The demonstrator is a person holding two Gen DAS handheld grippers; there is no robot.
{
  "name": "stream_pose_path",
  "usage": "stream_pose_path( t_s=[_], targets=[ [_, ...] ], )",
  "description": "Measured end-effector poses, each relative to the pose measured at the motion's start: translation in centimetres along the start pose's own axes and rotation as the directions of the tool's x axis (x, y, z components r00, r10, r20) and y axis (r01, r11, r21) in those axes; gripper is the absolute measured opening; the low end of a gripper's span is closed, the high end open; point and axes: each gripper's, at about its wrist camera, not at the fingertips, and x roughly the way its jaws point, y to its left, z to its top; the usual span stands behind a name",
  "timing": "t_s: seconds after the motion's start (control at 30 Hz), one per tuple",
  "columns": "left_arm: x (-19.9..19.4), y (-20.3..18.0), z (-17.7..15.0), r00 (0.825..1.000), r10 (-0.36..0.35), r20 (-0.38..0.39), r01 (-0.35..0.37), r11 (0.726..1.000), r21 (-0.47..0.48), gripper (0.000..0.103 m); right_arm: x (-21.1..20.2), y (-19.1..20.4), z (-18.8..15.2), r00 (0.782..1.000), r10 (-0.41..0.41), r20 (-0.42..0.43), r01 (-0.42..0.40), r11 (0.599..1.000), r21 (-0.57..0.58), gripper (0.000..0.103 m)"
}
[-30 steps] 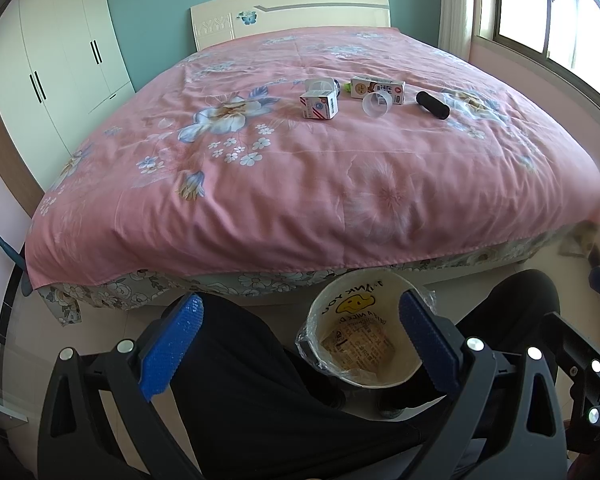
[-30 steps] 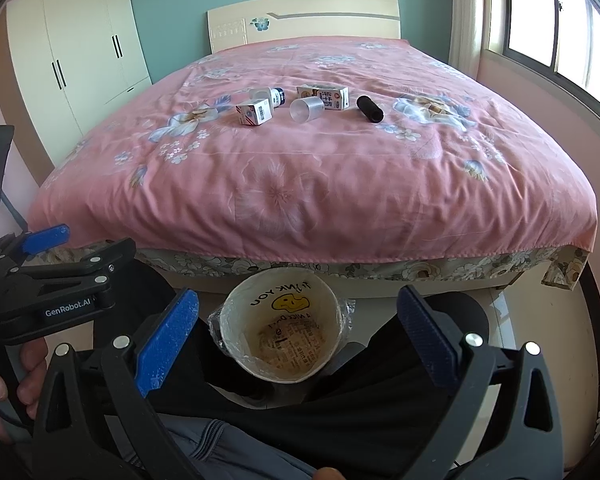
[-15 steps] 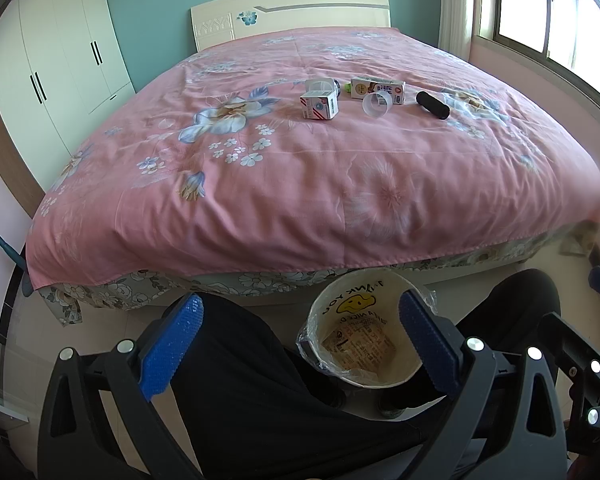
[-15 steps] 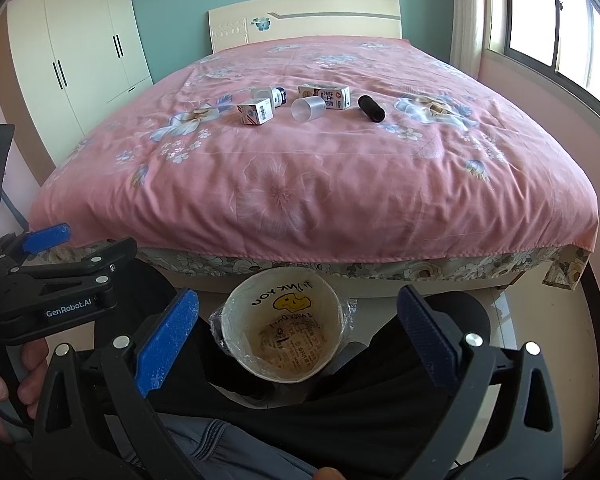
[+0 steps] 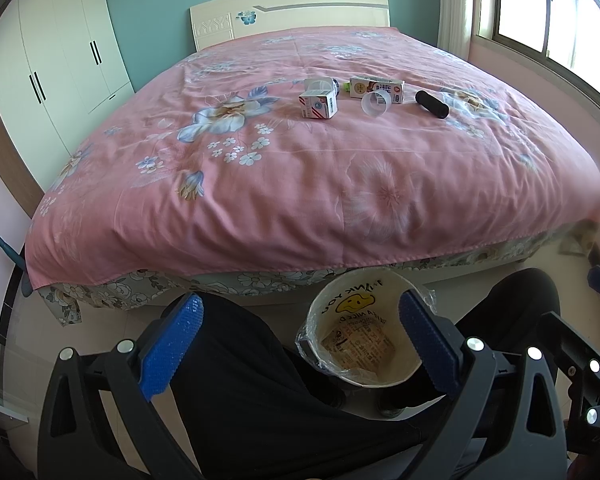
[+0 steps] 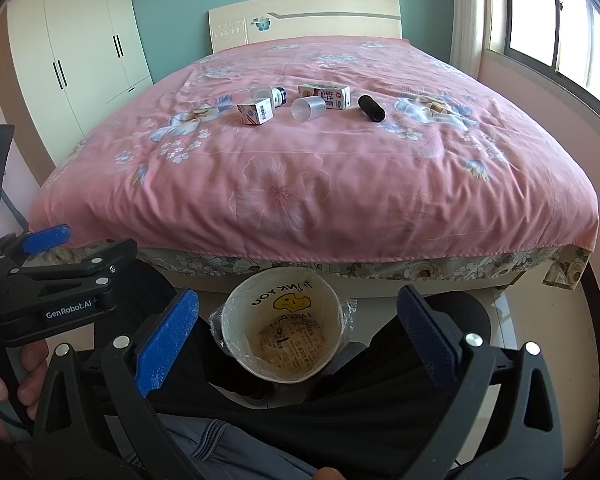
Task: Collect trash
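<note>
Below, paper bucket (image 6: 284, 332) holds printed wrapper (image 6: 288, 346); both grippers' jaws spread wide, empty.

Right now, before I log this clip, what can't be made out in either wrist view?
- Small bottle: mostly hidden behind the red-and-white carton in the left view; label too small in both.
- Long carton: print too small; clear cup covers part.
- Bin: base hidden by dark trousers.
- Left gripper: fingertips cut off in the right view.
</note>
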Motion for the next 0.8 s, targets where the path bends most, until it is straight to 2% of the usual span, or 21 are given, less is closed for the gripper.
stream_pose_path(
  t_s=[0.8],
  targets=[
    [0.72, -0.39, -0.02, 1.000, -0.001, -0.019, 0.001, 1.000, -0.005, 0.100, 0.90, -0.20, 0.55, 1.000, -0.018, 0.004, 0.018, 1.000, 0.002, 0.097]
  ],
)
